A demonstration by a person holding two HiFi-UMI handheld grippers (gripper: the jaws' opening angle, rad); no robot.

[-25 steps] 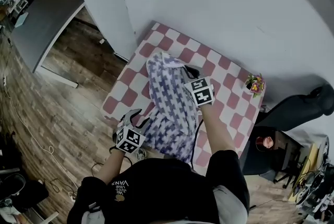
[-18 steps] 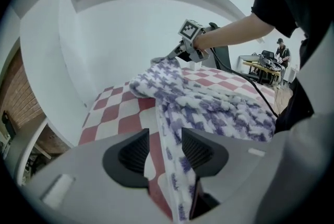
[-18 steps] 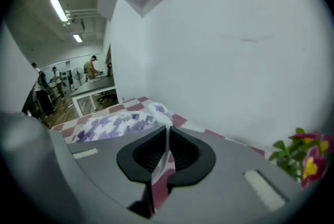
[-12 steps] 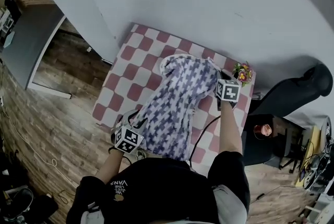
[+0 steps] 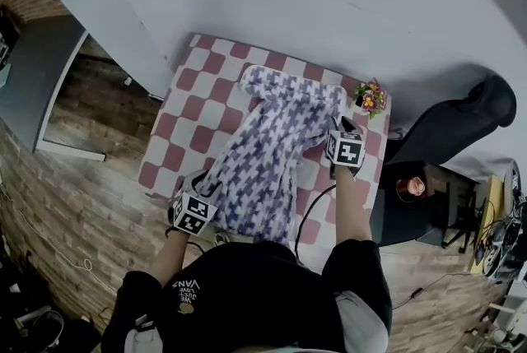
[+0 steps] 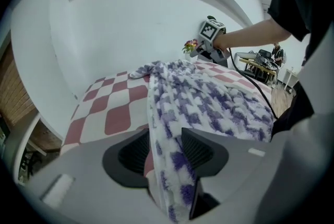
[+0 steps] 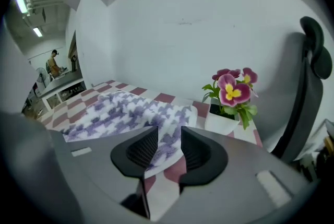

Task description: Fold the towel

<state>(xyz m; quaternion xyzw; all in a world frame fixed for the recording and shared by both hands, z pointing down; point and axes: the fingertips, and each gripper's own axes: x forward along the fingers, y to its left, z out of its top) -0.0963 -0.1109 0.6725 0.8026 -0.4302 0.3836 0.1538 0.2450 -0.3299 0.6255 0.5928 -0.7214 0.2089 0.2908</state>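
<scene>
Left gripper (image 6: 164,144), at the near edge of the table (image 5: 177,129), is clamped on the near end of the towel (image 5: 268,154). A thick fold of pile fills the gap between the pads and touches both, so the jaws stand fairly wide although they grip.

From that grip the towel runs away from the person as one long, bunched strip. Its long axis goes from the near-left of the checked table top to the far-right corner. The near end appears to hang over the table edge. The far end lies flat on the table.

Right gripper (image 7: 168,147) is at that far end, just beside the flower pot (image 5: 370,99). Its jaws have just been opening and now stand part-way apart. The far corner of the towel lies on the table in the gap between the pads, and neither pad presses on it. This corner counts as released.

Judgement: the towel is laid out lengthwise but not yet folded or smoothed. The right gripper is nearer the far end, the left nearer the near end. A fold along the long axis would bring one end to the other.
</scene>
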